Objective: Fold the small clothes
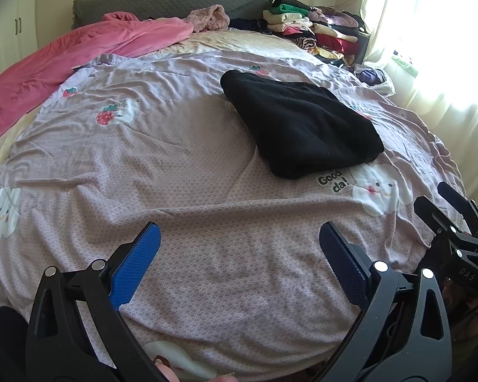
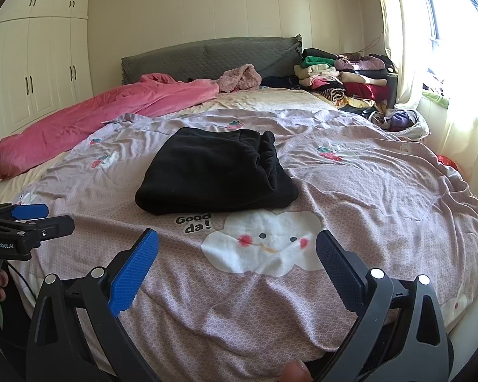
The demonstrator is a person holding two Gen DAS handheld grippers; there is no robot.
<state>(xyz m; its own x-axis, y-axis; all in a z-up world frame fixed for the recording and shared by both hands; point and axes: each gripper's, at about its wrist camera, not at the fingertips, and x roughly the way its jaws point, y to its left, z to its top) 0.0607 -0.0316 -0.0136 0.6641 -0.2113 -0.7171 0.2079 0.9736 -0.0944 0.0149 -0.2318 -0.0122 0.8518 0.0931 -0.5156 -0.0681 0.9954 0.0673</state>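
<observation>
A black garment (image 1: 299, 124) (image 2: 213, 172) lies folded into a thick rectangle on the lilac printed bedspread (image 1: 181, 172) (image 2: 382, 191), just beyond the "Good da!" cloud print. My left gripper (image 1: 239, 254) hovers open over bare bedspread, nearer than the garment and to its left, holding nothing. My right gripper (image 2: 237, 261) is open above the cloud print, a short way in front of the garment, also holding nothing. The right gripper (image 1: 443, 203) shows at the right edge of the left wrist view; the left gripper (image 2: 32, 215) shows at the left edge of the right wrist view.
A pink duvet (image 1: 63, 63) (image 2: 95, 117) lies bunched along the left side of the bed. A stack of folded clothes (image 1: 312, 25) (image 2: 341, 76) sits at the far right corner by the grey headboard (image 2: 207, 57). Loose clothes (image 2: 401, 121) lie near the curtained window. White wardrobes (image 2: 38, 63) stand at left.
</observation>
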